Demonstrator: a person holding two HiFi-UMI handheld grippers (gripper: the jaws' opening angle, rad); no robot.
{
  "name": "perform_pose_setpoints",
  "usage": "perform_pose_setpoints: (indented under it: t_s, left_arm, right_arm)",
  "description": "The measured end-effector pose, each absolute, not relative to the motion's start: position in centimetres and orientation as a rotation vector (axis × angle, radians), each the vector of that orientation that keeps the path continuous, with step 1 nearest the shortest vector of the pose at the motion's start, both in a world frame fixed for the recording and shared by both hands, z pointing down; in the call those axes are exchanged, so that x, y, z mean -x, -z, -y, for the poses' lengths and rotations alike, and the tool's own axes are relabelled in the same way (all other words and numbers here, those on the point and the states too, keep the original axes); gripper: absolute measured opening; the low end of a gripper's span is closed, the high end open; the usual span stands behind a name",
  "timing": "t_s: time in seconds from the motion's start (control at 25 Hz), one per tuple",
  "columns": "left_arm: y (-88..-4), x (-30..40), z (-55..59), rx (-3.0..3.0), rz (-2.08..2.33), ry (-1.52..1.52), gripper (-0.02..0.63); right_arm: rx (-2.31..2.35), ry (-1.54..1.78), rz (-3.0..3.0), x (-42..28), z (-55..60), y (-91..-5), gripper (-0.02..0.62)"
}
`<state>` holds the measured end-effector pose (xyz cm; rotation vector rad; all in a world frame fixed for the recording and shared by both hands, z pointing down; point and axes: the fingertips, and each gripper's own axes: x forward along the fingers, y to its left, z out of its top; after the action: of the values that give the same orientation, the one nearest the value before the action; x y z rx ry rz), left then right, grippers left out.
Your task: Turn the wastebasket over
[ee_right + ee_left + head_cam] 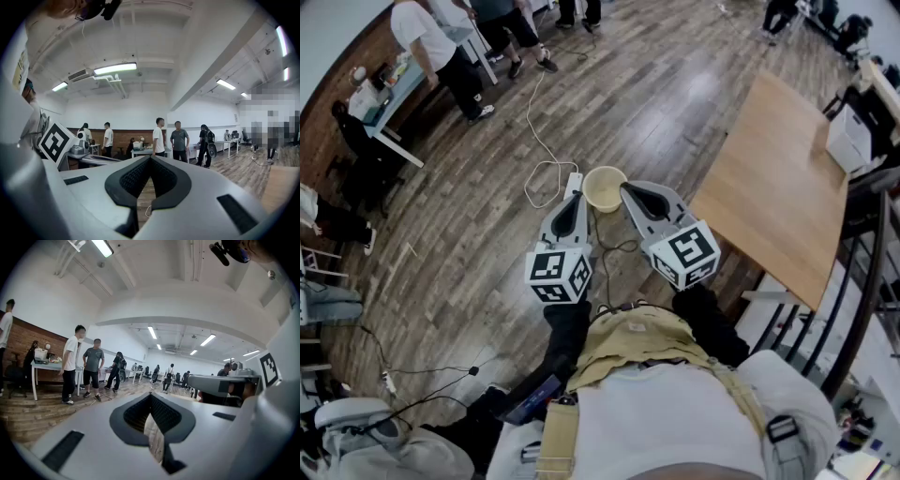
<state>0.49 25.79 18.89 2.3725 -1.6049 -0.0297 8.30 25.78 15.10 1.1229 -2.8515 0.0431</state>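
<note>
**Wastebasket on the floor, below and ahead of both closed fingers**

Nearest to me, my left fingers [567, 217] and right fingers [649, 200] are held out in front of my waist, about level and side by side. Both pairs are pressed together at the tips with nothing between them. Each gripper view looks straight across the room over its own closed fingers, and neither shows the basket.

Just past the tips in the head view, the wastebasket [605, 188] stands on the wooden floor [469, 234]. It is upright, its round mouth facing up at me, so its long axis runs vertically. It sits between the two pairs of fingers. The right tips look almost against its rim and the left tips a little apart from it. I judge the right hand slightly nearer, though the basket is clearly lower than both hands and I cannot tell how far. The coming move, as I see it, is down and forward, with the fingers opening first.

Beside the basket lie a power strip [574, 180] and a looping cable [546, 159], close enough to snag. Further right is the desk [778, 187], and people stand at the far wall.
</note>
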Motion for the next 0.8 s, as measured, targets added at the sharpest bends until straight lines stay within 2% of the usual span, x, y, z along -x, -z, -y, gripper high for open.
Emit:
perform_pose_setpoints:
  t_s: [0.8]
  left_arm:
    - [-19.9,1.5,-26.0,-2.366,1.569,0.033,0.002]
  right_arm:
    - [-1.131,-0.051,2.820,-6.1,-26.0,-16.3,0.020]
